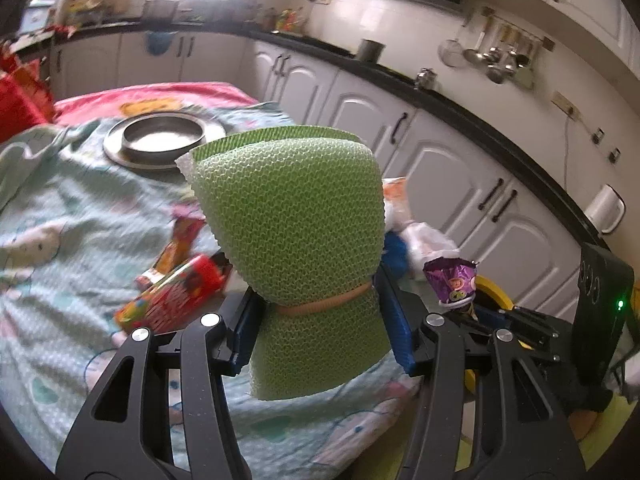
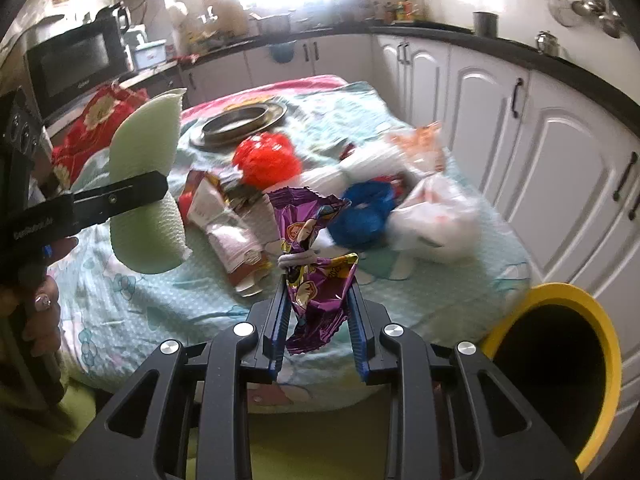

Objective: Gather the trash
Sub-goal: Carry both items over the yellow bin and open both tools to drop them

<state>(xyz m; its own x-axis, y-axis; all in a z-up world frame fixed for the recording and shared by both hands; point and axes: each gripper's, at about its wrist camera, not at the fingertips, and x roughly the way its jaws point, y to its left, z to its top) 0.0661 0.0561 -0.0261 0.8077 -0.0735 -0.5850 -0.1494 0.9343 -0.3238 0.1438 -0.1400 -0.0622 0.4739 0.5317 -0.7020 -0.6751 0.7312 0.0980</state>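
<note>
In the left wrist view my left gripper (image 1: 320, 320) is shut on a green foam mesh sheet (image 1: 288, 216), rolled and bound with a rubber band, held above the bed. In the right wrist view my right gripper (image 2: 320, 292) is shut on a crumpled purple snack wrapper (image 2: 308, 232), also lifted off the bedsheet. The green foam sheet (image 2: 148, 152) shows at the left of that view too, clamped by the left gripper's fingers (image 2: 120, 196). The purple wrapper (image 1: 452, 280) appears at the right of the left wrist view. A yellow-rimmed bin (image 2: 600, 340) stands open at the lower right, beside the bed.
On the patterned bedsheet (image 2: 160, 300) lie a red snack packet (image 1: 176, 300), a torn carton (image 2: 236, 232), a red mesh ball (image 2: 266, 160), a blue crumpled bag (image 2: 364, 212), a white plastic bag (image 2: 432, 216) and a steel plate (image 2: 240, 120). White cabinets (image 2: 500, 128) run along the right.
</note>
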